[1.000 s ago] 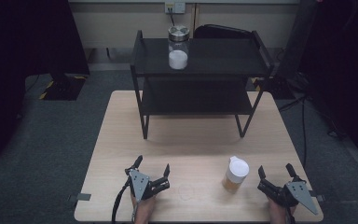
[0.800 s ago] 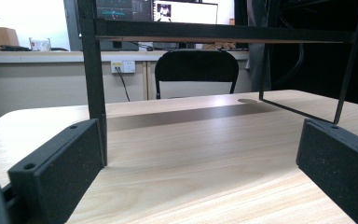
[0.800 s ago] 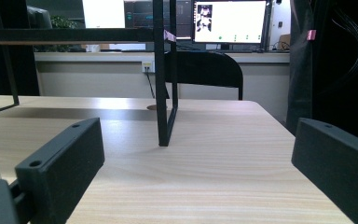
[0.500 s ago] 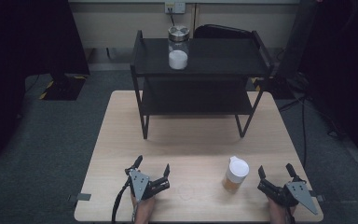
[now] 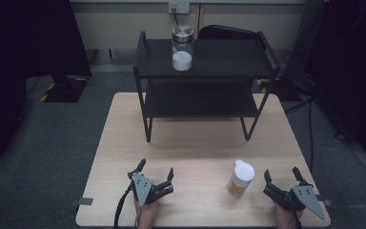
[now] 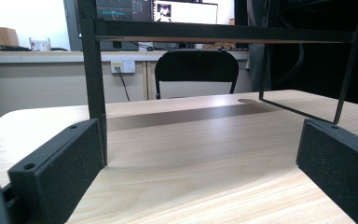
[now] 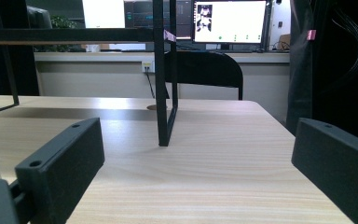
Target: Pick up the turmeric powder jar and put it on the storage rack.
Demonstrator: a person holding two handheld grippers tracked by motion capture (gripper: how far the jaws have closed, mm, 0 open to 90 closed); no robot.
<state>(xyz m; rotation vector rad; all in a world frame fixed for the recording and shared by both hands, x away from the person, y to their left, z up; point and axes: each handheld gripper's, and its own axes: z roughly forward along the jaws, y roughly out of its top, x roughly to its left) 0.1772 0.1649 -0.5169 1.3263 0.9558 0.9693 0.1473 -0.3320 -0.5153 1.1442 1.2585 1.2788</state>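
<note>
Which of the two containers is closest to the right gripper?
The white-lidded jar with amber contents, standing on the table just left of the right gripper. The metal-lidded glass jar of white powder sits far off on the shelf's top.

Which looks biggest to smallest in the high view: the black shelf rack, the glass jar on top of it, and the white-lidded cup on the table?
1. Black shelf rack, by far the largest.
2 and 3. Glass jar and white-lidded cup look about alike; the jar sits farther away, so I won't rank them.
</note>
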